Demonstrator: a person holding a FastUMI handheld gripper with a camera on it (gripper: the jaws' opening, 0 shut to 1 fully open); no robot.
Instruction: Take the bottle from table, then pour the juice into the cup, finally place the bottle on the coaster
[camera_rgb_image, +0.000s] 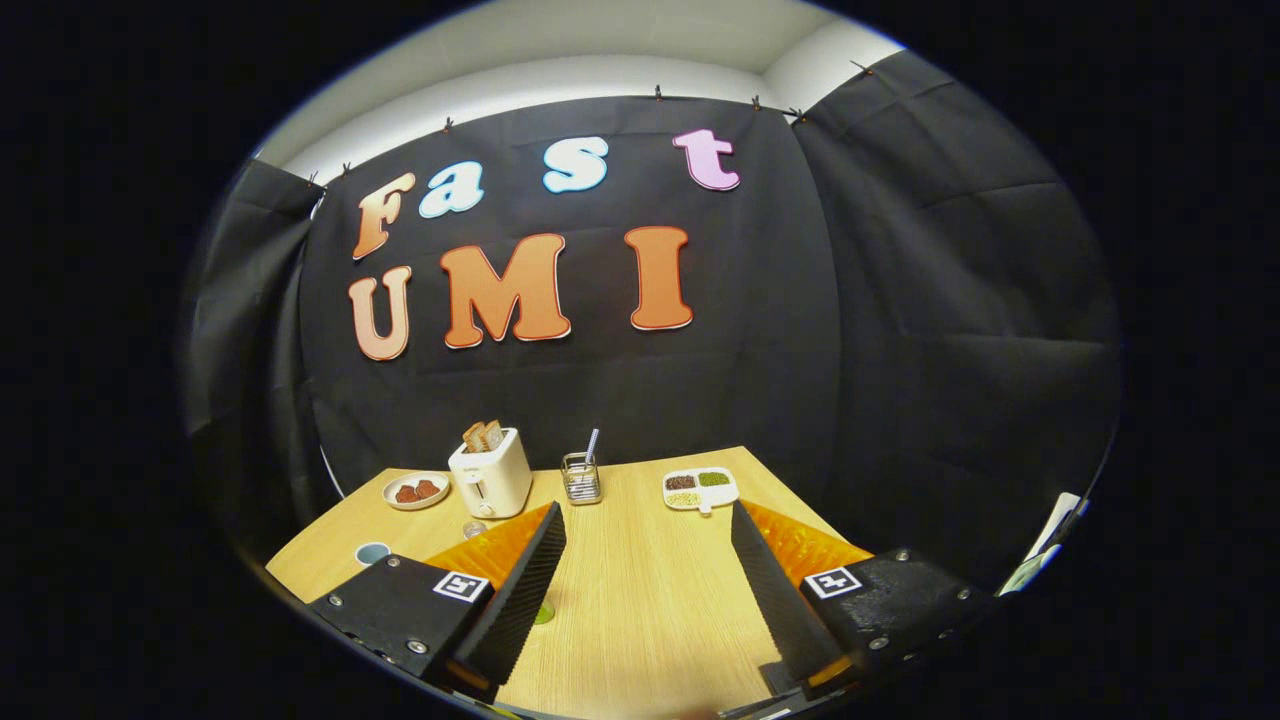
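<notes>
Wood: the table (640, 600) is pale wood grain, running from near the fingers to the black cloth wall at the far side.
Writing: a square black-and-white marker sits on each finger mount, at (461, 586) and (833, 581); no readable brand or label shows on any item on the table.
Gripper: the gripper (648, 520) hangs above the table, tilted down toward it and pointing at the far edge.
Jaws: spread wide, released, with bare table between them and nothing held.
Fingers: the left finger (520, 590) and the right finger (775, 590) have ribbed inner faces, and their tips stop short of the far row of items.
Bottle: I cannot tell where it is; a small green patch (543, 613) peeps out from under the left finger, too hidden to name.
Cup: a small clear glass (474, 529) stands just near of the toaster, left of the left finger tip, partly hidden.
Coaster: a small round blue disc (373, 552) lies flat at the near left of the table, apart from the glass.
Toaster: a cream toaster (490, 478) stands at the far left with two brown slices upright in its slots.
Plate: a plate (416, 491) with reddish-brown pieces lies just left of the toaster.
Rack: a small wire holder (581, 478) with a straw stands at the far middle.
Tray: a white divided tray (700, 489) with brown, green and pale fillings lies at the far right.
</notes>
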